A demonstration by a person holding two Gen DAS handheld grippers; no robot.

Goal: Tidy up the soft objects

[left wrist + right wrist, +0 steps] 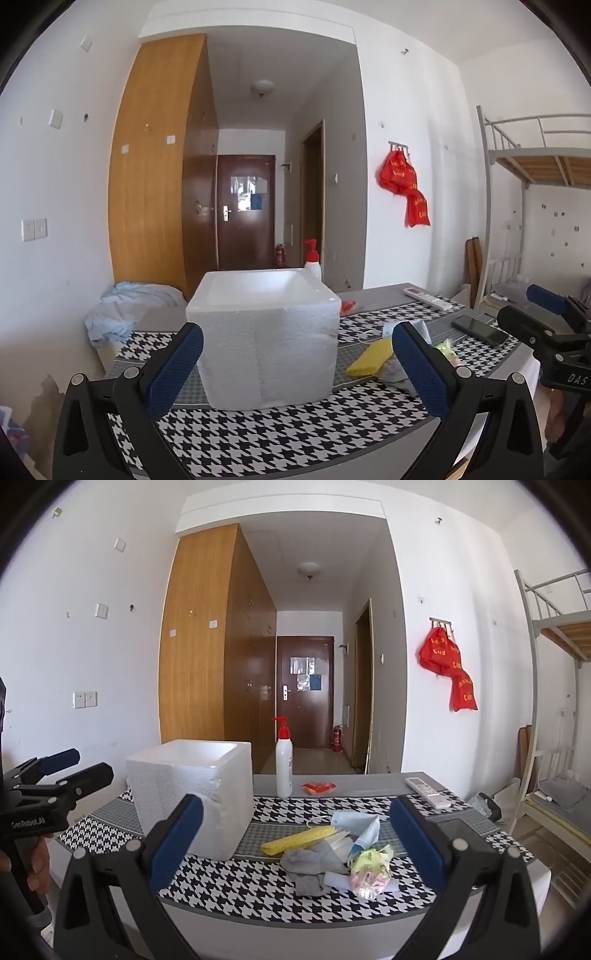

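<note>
Grippers, left point(297, 363) and right point(295, 836), gape wide, empty; one foam box point(192, 794), one bottle point(283, 764), one sock point(312, 866).

From the left gripper point(297, 363), the foam box point(264, 332) straight ahead hides most of the pump bottle point(312, 260) behind it, and its inside cannot be seen. Its right finger point(417, 362) covers part of the pile of soft things point(369, 360) just to the right. The right gripper point(546, 314) is cut off by the picture's edge. From the right gripper point(295, 843), the phone point(461, 825) sits mostly behind the right finger point(413, 838). The small packet point(319, 787) beyond the pile is too small to identify, perhaps a snack wrapper. The bunk bed point(561, 627) far right is cropped.
</note>
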